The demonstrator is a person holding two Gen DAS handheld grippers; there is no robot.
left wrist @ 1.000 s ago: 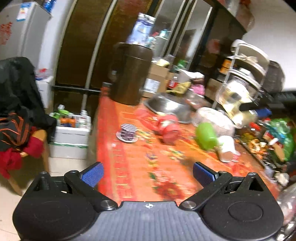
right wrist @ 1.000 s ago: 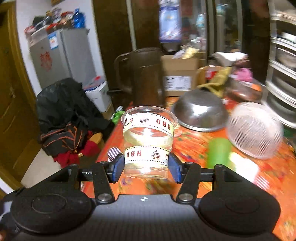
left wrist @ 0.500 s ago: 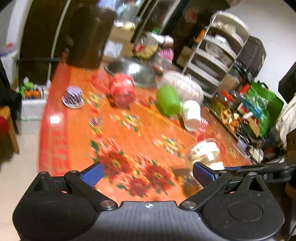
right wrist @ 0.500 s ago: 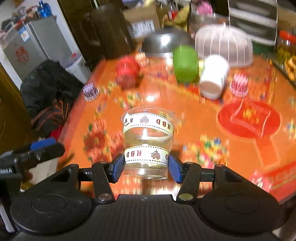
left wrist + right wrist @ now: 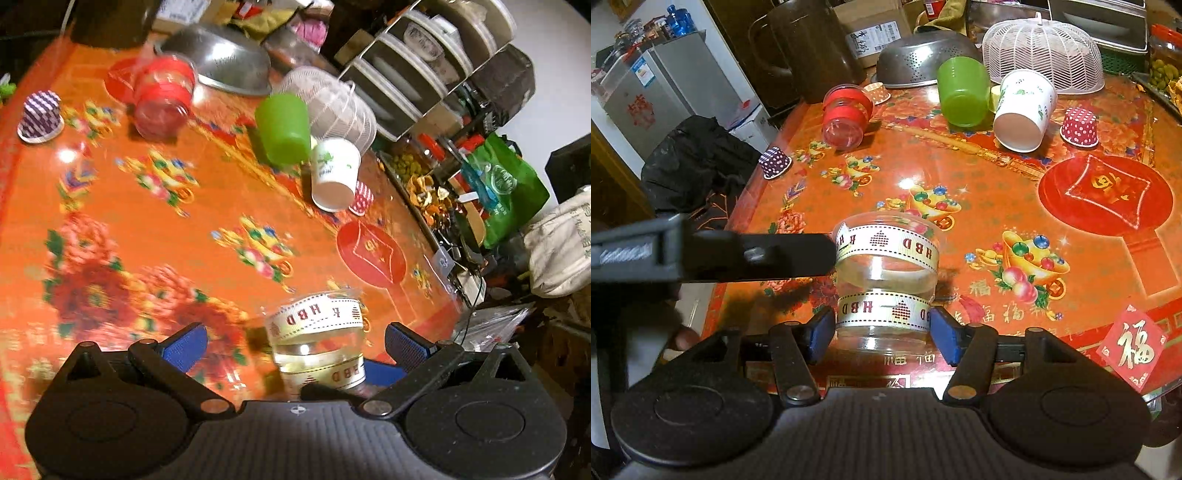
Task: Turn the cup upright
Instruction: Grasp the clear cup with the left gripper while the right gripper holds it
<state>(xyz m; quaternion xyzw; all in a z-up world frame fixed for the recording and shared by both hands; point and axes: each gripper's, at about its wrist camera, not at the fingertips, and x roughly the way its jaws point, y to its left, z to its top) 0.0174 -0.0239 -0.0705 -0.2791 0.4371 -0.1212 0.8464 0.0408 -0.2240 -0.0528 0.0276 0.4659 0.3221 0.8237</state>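
A clear plastic cup with two white "HBD" ribbon bands (image 5: 886,280) is held upright, mouth up, in my right gripper (image 5: 882,328), whose blue pads are shut on its lower band, low over the near edge of the orange table (image 5: 1015,192). My left gripper (image 5: 295,343) is open, and the same cup (image 5: 317,343) sits between its spread blue pads without touching them. A left finger (image 5: 757,254) shows as a dark bar reaching the cup's upper band in the right wrist view.
On the far side lie a red-banded clear cup (image 5: 846,118), a green cup (image 5: 964,92) and a white paper cup (image 5: 1023,110) on their sides. Small inverted paper cups (image 5: 1078,125), a metal colander (image 5: 923,59), a mesh food cover (image 5: 1045,48) and a dark jug (image 5: 809,48) stand behind.
My right gripper has carried the cup down and toward the near table edge. My left gripper has swung right and in, so its open fingers now straddle the cup.
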